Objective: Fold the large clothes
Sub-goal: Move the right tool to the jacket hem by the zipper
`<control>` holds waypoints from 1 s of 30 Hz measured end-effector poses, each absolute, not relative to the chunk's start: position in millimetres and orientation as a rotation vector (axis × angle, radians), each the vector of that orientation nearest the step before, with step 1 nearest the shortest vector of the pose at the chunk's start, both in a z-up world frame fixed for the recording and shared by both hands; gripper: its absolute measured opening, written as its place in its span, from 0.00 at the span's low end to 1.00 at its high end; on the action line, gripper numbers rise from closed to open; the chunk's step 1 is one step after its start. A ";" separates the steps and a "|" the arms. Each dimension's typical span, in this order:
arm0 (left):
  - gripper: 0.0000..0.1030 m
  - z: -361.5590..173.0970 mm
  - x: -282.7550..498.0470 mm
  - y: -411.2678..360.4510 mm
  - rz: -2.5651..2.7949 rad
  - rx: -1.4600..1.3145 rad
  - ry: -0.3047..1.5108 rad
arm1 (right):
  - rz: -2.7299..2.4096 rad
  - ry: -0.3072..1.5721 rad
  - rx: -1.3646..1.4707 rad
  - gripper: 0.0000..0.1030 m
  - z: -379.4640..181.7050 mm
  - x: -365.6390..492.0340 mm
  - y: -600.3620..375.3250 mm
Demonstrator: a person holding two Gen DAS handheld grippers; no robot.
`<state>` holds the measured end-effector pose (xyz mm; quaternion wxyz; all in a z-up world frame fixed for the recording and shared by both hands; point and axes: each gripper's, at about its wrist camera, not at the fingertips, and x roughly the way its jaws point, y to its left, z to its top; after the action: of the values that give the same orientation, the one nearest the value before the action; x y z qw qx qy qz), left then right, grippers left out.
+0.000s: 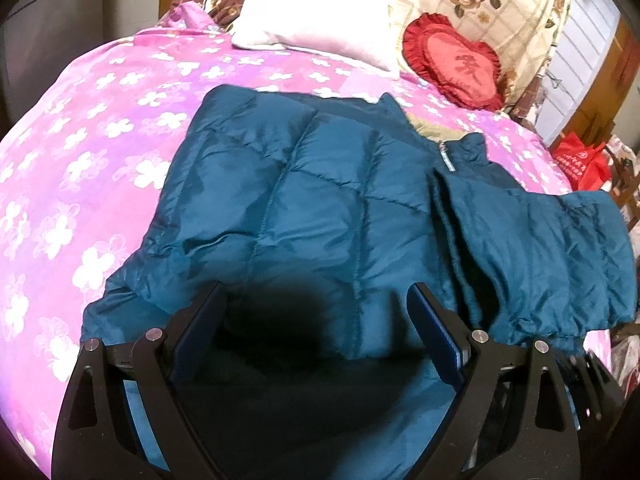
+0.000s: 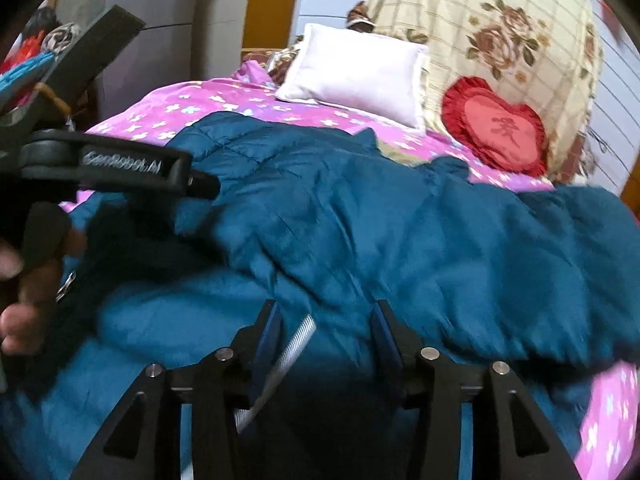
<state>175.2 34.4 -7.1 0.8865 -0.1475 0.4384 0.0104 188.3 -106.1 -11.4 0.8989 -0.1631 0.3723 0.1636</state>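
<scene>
We see the teal quilted jacket (image 1: 304, 184) spread on the pink flowered bed (image 1: 100, 128), filling mid-frame. Our left claw (image 1: 316, 300), at the bottom of its frame, gapes wide over the hem, gripping nothing. Our right claw (image 2: 324, 314) stands parted over the zipper (image 2: 288, 360), released.

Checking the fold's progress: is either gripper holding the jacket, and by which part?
Neither: the left gripper and right gripper both stand open over the teal jacket.
</scene>
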 end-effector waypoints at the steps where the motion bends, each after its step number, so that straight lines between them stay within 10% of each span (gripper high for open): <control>1: 0.89 -4.9 174.1 31.6 0.007 -0.305 0.903 | 0.298 0.779 -0.338 0.57 -8.4 182.1 -113.2; 3: 0.89 1.3 170.8 24.2 -0.055 -0.312 0.872 | 0.198 0.808 -0.334 0.80 -4.6 172.5 -128.5; 15: 0.89 -6.4 189.3 -48.0 -0.381 -0.216 0.820 | -0.144 0.918 0.012 0.84 -19.8 147.6 -243.7; 16: 0.85 -11.2 193.3 -47.1 -0.381 -0.233 0.836 | -0.146 0.923 0.019 0.84 -20.6 148.6 -246.7; 19: 0.18 -19.0 200.2 -40.1 -0.378 -0.290 0.867 | -0.141 0.929 0.020 0.84 -20.0 147.6 -248.3; 30: 0.07 11.9 168.5 28.1 -0.251 -0.413 0.745 | -0.155 0.941 0.058 0.87 -23.4 152.9 -248.8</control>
<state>168.5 28.1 11.9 0.9031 -0.1997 0.3602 -0.1216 152.9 -248.8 -23.4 0.8881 0.0277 0.4527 -0.0744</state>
